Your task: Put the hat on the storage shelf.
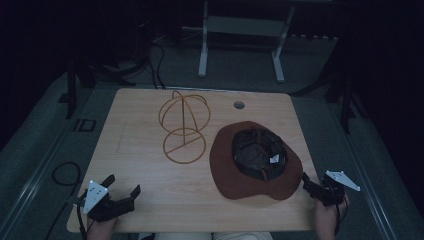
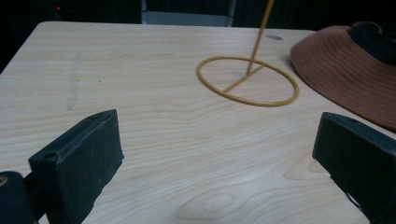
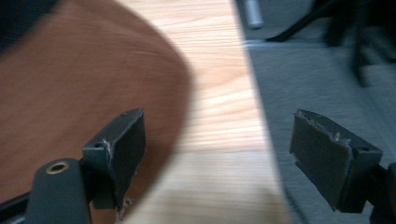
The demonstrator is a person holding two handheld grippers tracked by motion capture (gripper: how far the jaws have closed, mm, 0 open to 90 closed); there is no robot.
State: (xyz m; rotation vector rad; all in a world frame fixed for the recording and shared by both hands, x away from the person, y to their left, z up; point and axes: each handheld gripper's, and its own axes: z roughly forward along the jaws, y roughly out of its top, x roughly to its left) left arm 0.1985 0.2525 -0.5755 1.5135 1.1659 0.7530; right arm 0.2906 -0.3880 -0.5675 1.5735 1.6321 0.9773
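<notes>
While both pairs of jaws stand wide and hold nothing, approach calmly. Brown hat (image 1: 255, 161) lies crown-down on the table (image 1: 140, 165), right of the wire hat stand (image 1: 184, 127) and apart from it. Right gripper (image 1: 311, 186) sits just beside the brim's near right edge, probably about to take it: slide one jaw under the brim, pinch only the edge, avoid the table lip. Left gripper (image 1: 122, 186) waits at the near left corner, free to steady the stand's ring base.
</notes>
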